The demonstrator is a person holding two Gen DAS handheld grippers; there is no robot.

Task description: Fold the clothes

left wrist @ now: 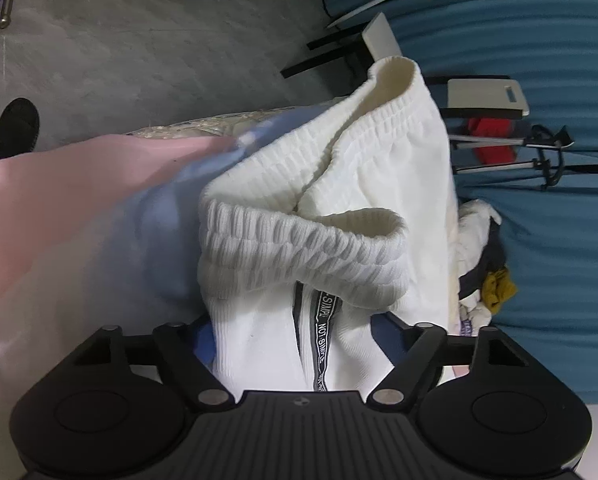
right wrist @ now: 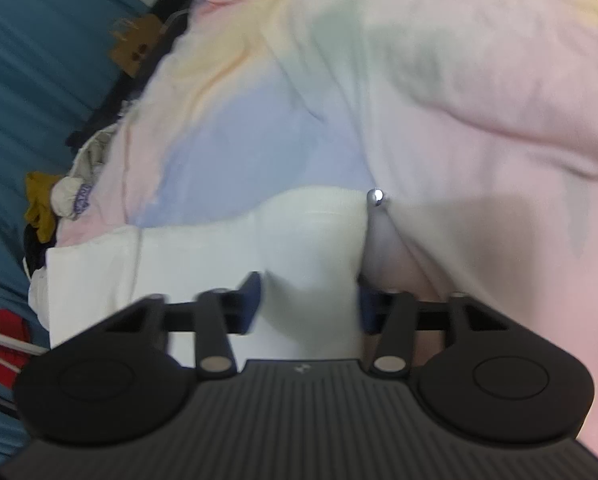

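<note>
Counts on the bed
One white garment (left wrist: 339,216), one pastel sheet (right wrist: 479,120), perhaps one pile of clothes (left wrist: 483,280), two tools.

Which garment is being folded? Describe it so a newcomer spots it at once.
Start at the pastel pink-and-blue bedspread in front of the teal curtain. On it lies the white ribbed trousers, between the fingers of both grippers. The bunched elastic waistband and a black side stripe with white lettering set it apart from the clothes pile beside it.
</note>
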